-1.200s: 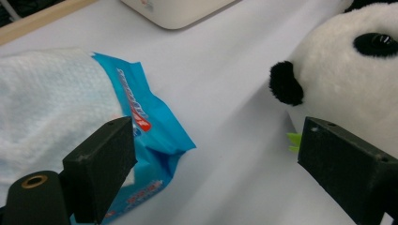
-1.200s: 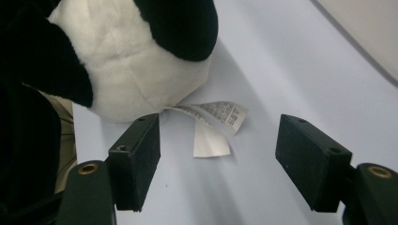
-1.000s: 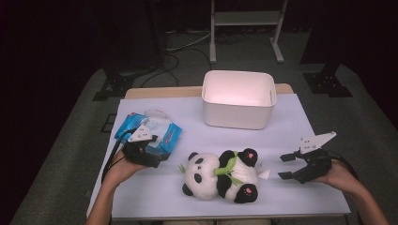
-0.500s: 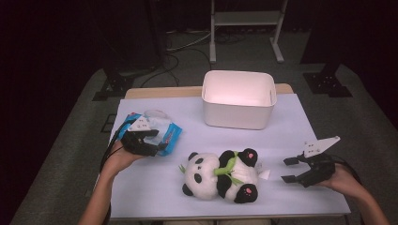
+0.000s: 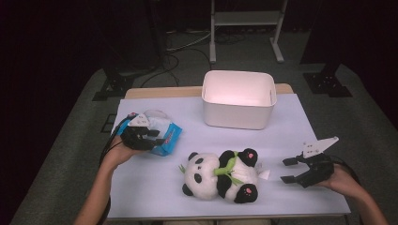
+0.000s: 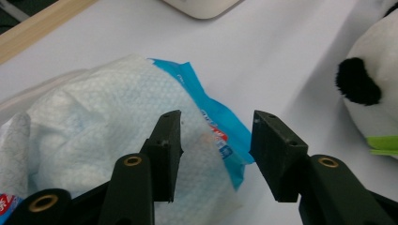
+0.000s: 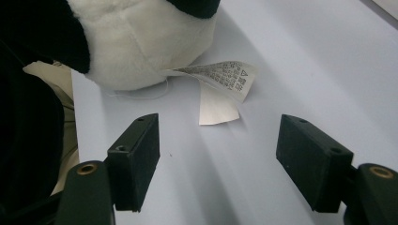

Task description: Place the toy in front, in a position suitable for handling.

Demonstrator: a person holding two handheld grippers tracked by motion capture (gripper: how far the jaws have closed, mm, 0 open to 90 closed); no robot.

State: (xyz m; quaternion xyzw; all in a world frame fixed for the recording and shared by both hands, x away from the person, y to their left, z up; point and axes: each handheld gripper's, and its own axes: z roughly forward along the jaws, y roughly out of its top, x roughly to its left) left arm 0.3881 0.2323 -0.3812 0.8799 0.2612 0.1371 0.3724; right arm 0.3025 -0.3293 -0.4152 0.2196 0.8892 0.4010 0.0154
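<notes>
While left claw (image 6: 213, 154) has been closing astride wipes pack (image 6: 117, 140) | right claw (image 7: 218, 161) gapes | white table (image 5: 291, 126) | dark room

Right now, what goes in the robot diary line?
left claw: closing around wipes pack | right claw: open beside panda | bin: empty

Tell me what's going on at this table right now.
A person works at a white table with a gripper in each hand. The left gripper is at a blue pack of wipes; its jaws have just been closing around the pack's corner, not yet visibly pinching it. The right gripper sits open on the table beside a plush panda, pointing at its sewn-in label. A white bin stands behind them.
</notes>
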